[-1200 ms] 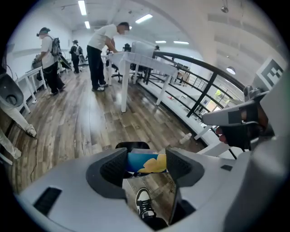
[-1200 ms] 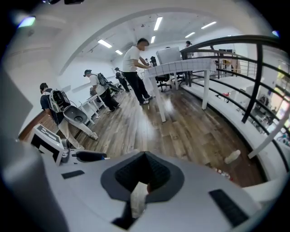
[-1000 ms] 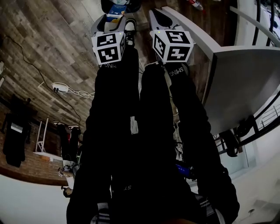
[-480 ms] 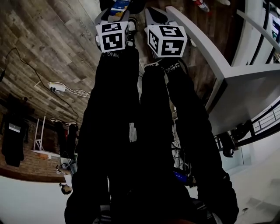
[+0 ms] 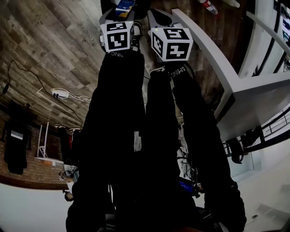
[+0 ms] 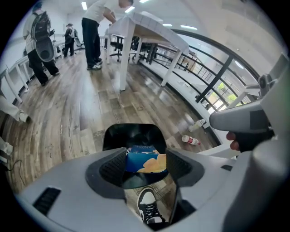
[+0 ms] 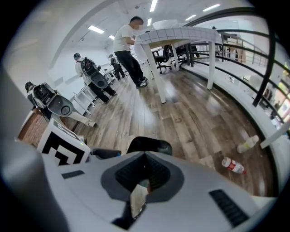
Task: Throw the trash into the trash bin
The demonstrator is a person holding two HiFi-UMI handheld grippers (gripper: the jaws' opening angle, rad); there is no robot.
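Observation:
A blue snack box (image 6: pixel 144 159) with a picture of yellow chips sits between the jaws of my left gripper (image 6: pixel 145 168), which is shut on it. Just beyond the box stands the black trash bin (image 6: pixel 131 133), its mouth open upward. In the head view the left gripper (image 5: pixel 121 10) hangs over the bin's edge, with the box (image 5: pixel 124 5) at the top of the picture. My right gripper (image 7: pixel 145 174) is beside it, shut with nothing in it, and the bin (image 7: pixel 149 146) lies ahead of its jaws.
Two plastic bottles (image 6: pixel 190 140) (image 6: pixel 198 123) lie on the wooden floor to the right of the bin, near a white table's leg (image 5: pixel 213 50). My shoe (image 6: pixel 149 210) is under the left gripper. A power strip with cable (image 5: pixel 61 94) lies at left. People stand farther off.
Both grippers have sunk toward the floor and the bin, shifting slightly up in the head view. The blue box stays in the left gripper.

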